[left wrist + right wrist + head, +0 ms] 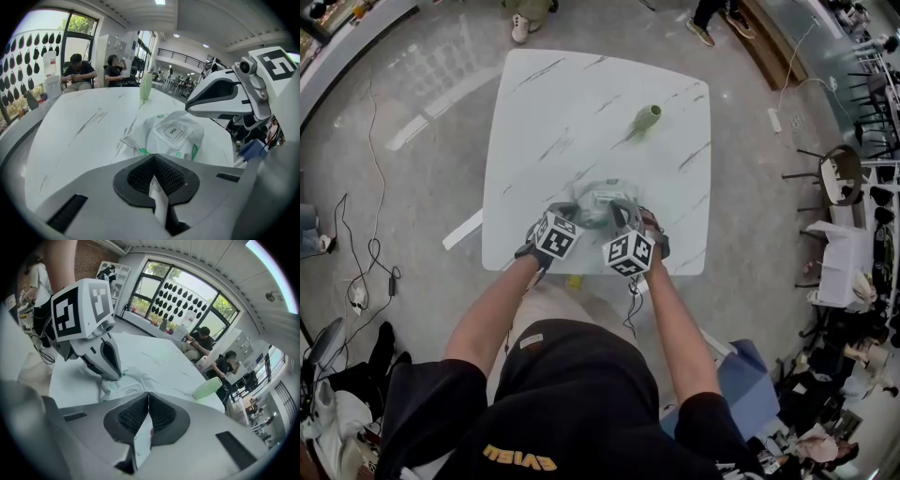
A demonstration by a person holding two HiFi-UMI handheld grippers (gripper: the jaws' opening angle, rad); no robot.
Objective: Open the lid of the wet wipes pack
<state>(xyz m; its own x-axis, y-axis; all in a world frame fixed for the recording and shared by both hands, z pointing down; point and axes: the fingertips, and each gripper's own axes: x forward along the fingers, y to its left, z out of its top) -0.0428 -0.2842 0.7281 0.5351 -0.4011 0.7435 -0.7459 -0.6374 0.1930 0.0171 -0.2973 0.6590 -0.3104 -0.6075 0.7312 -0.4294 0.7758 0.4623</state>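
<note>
The wet wipes pack lies on the white marble table, near its front edge. It is white with green marks, and its lid marked OPEN lies flat and closed. My left gripper is at the pack's near edge and looks shut on that edge; the right gripper view shows its tip down on the bunched end of the pack. My right gripper is shut with nothing seen in it. In the left gripper view it hangs just above the pack's far right side.
A green cup lies on its side farther back on the table. Two seated people are at another table behind. Chairs stand to the table's right, and cables run over the floor at the left.
</note>
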